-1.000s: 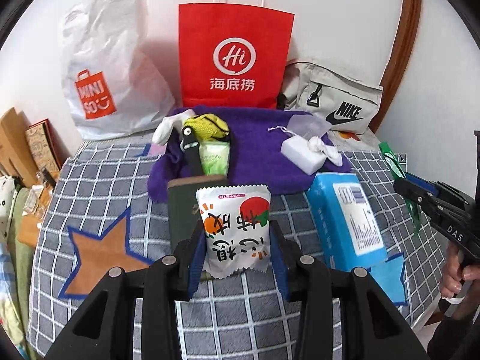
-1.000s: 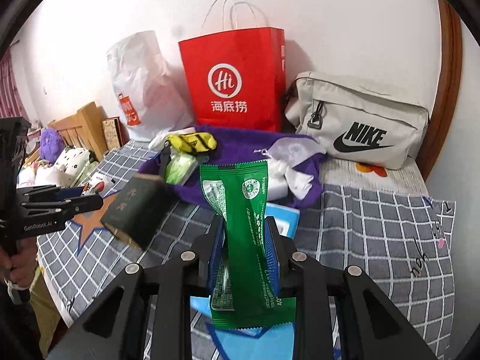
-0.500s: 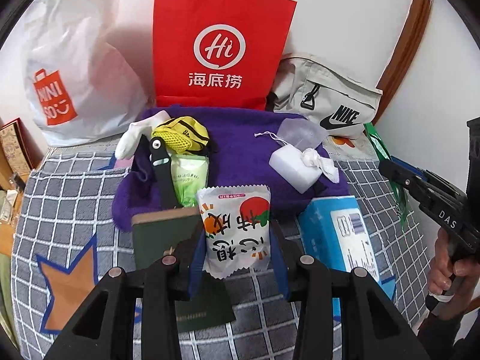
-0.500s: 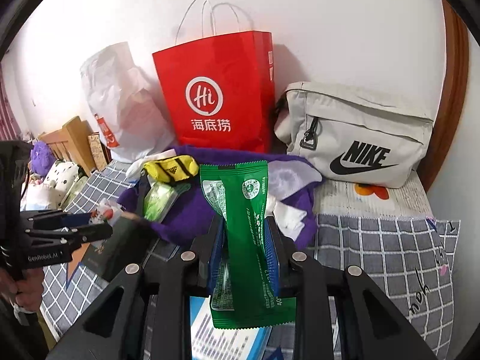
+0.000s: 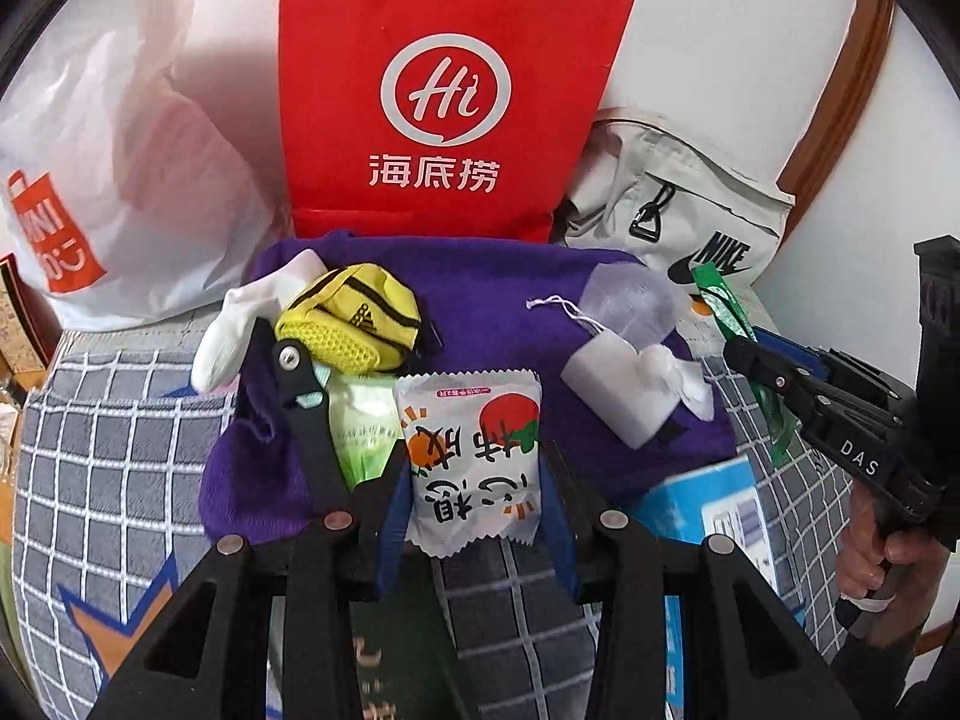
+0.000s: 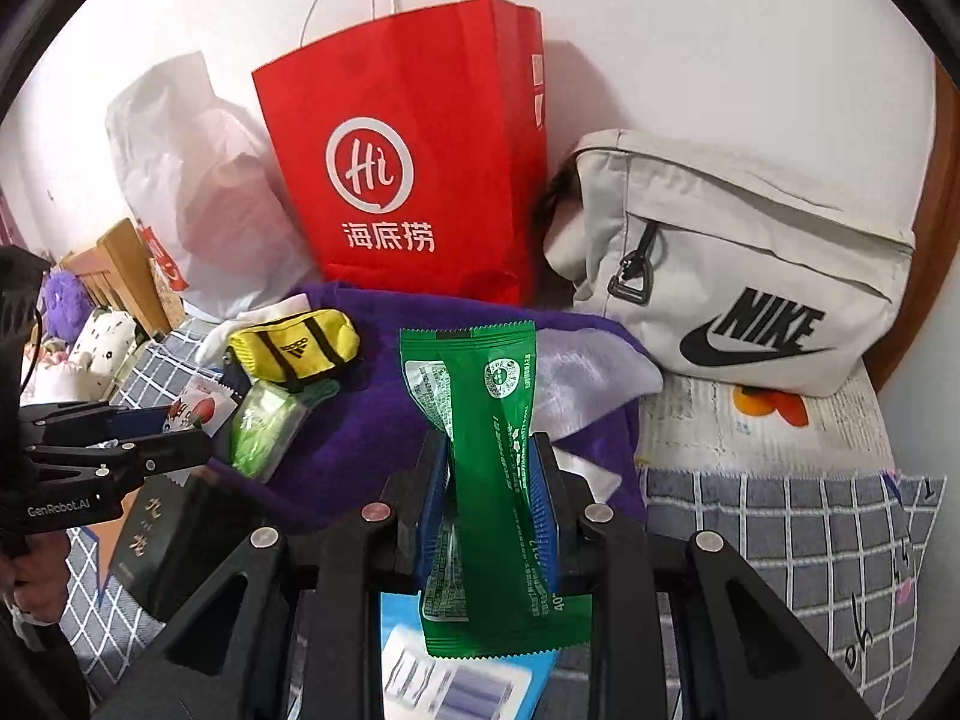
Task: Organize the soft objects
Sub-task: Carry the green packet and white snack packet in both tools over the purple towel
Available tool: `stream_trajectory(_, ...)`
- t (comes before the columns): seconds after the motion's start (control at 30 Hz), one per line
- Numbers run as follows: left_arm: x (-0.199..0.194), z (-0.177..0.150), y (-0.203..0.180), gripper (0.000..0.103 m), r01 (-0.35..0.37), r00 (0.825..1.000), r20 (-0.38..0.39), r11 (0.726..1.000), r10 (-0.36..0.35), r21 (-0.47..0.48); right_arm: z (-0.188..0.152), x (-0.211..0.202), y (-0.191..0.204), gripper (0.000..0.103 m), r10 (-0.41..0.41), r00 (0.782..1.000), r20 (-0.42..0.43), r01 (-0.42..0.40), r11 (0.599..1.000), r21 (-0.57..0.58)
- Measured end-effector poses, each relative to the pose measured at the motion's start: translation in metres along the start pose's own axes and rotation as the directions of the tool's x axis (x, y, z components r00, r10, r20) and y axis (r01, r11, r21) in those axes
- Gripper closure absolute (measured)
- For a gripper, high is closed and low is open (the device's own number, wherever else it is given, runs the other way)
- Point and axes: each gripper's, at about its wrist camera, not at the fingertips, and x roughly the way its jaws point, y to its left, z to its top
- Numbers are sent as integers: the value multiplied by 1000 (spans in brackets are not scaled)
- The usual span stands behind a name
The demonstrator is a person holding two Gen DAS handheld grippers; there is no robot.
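My left gripper (image 5: 474, 474) is shut on a white snack packet (image 5: 471, 456) with orange and red print, held above the front edge of a purple towel (image 5: 498, 294). My right gripper (image 6: 489, 474) is shut on a long green snack packet (image 6: 480, 420), held upright over the towel (image 6: 384, 420). On the towel lie a yellow mini bag (image 5: 351, 318), a white sock (image 5: 240, 324), a pale green packet (image 5: 360, 426), a black strap (image 5: 306, 414), a white block (image 5: 618, 390) and a translucent pouch (image 5: 630, 300).
A red paper bag (image 5: 444, 90) stands behind the towel, a white plastic bag (image 5: 102, 168) to its left, a grey Nike bag (image 6: 738, 264) to its right. A blue tissue pack (image 5: 714, 510) and a dark green booklet (image 6: 162, 528) lie on the checked bed cover (image 5: 90, 450).
Both grippers have moved forward toward the towel and bags, each still holding its packet. The red bag and towel items now look larger and closer.
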Motion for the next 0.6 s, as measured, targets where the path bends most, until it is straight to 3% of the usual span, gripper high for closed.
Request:
stream_trajectory(0.33, 25, 24, 13, 65, 17, 1000, -16, 999, -18, -41, 16, 40, -9, 76, 24, 999, -46, -23, 1000, 13)
stream_trajectory(0.6, 56, 36, 9, 65, -2, 997, -73, 999, -1, -42, 13, 70, -11, 76, 42, 993, -111, -41, 999, 15)
